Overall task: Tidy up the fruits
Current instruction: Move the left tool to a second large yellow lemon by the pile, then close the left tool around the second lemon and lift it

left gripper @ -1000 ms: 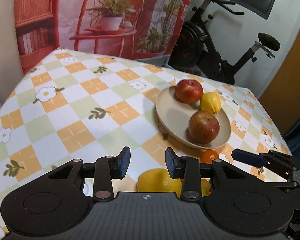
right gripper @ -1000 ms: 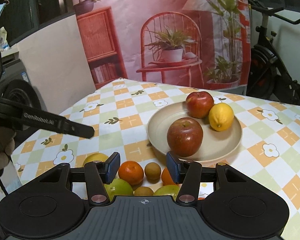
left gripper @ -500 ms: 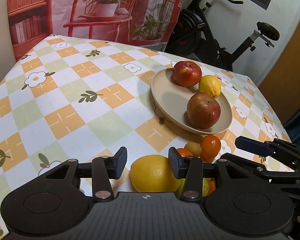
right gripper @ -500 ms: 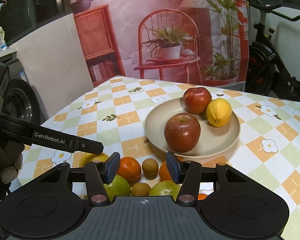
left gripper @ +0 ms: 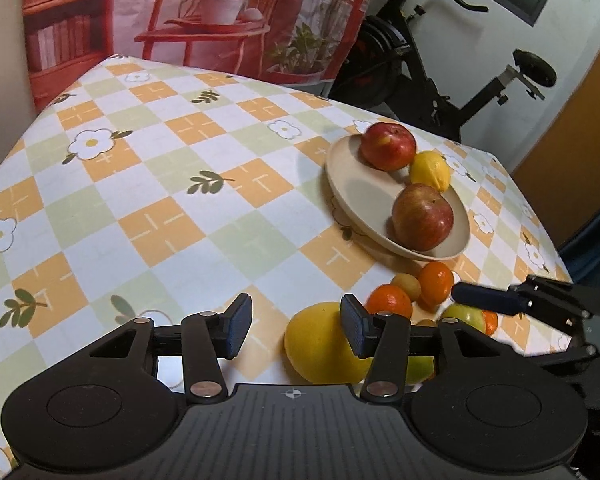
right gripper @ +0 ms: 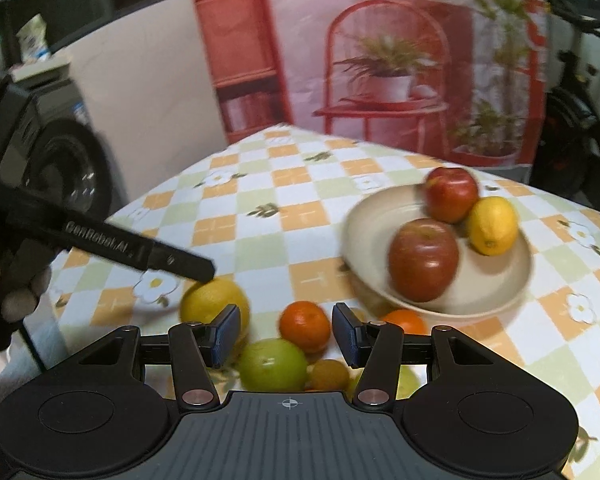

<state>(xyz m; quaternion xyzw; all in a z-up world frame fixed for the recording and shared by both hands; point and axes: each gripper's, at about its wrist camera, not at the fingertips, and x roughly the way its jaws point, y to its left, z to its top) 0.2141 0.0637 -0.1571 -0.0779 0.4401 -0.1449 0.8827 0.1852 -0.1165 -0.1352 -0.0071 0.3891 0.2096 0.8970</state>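
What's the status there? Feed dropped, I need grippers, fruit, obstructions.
Left hand-held gripper open, big yellow fruit at its right finger. Right hand-held gripper open over loose fruit. Plate holds two apples, one lemon. Nothing blocking.

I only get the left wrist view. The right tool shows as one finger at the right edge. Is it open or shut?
Observer: Open. The right wrist view shows the right tool with both fingers apart, gripping nothing.
Operator: Is my left tool touching the yellow fruit?
Observer: From the right wrist view, one finger ends right over the fruit's top. I cannot tell whether they touch.
Operator: What lies nearest the right tool?
Observer: A green fruit, low between its fingers, with an orange just beyond.
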